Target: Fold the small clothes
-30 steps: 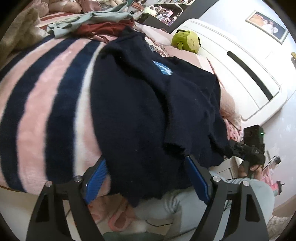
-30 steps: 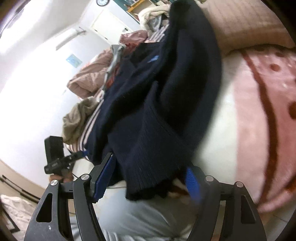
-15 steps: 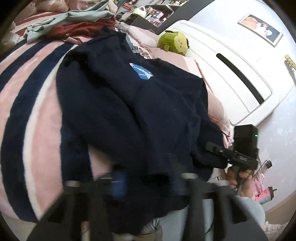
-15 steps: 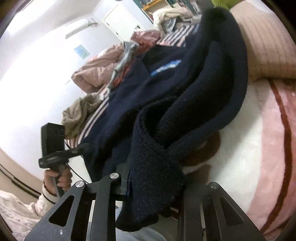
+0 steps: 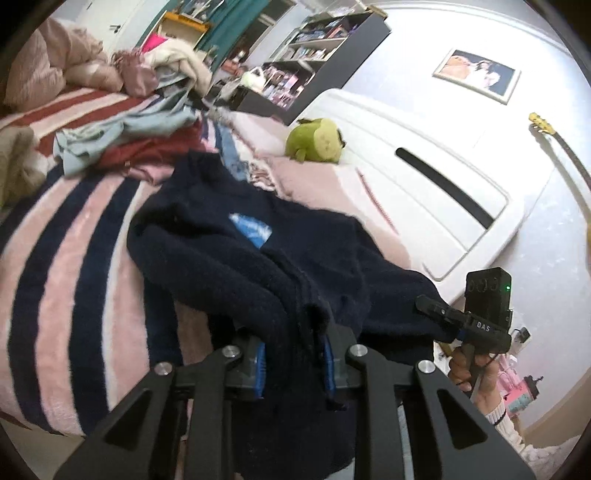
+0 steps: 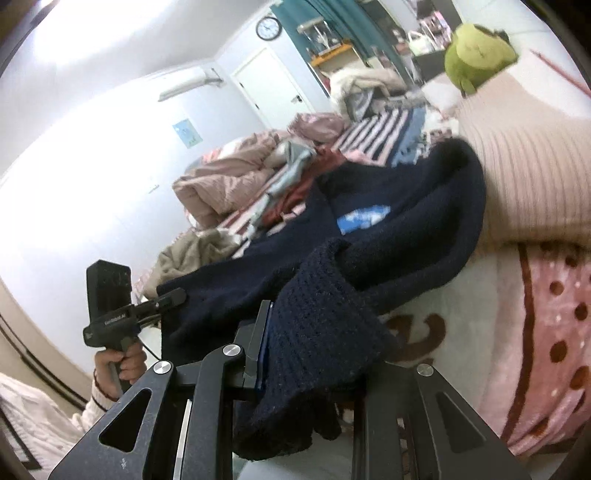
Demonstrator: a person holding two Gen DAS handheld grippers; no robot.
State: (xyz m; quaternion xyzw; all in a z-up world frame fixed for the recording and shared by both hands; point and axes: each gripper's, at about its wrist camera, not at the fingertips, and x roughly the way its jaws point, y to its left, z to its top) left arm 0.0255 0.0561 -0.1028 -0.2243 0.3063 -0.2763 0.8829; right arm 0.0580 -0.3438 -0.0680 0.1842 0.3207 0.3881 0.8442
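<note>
Both claws, left (image 5: 295, 360) and right (image 6: 310, 350), have just closed on and lifted the one navy sweater's (image 5: 229, 236) hem.

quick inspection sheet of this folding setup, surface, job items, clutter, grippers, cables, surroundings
surface: bed with a pink, white and navy striped blanket.
job's things: navy sweater with a blue patch, near edge lifted off the bed.
clutter: heap of clothes, pink duvet, green plush toy.
grippers: left gripper and right gripper each shut on the sweater's hem; both jaws have just been closing.
cables: thin dark lead below the left gripper's handle.
surroundings: white headboard, bookshelves, framed picture, wall clock, white door.
</note>
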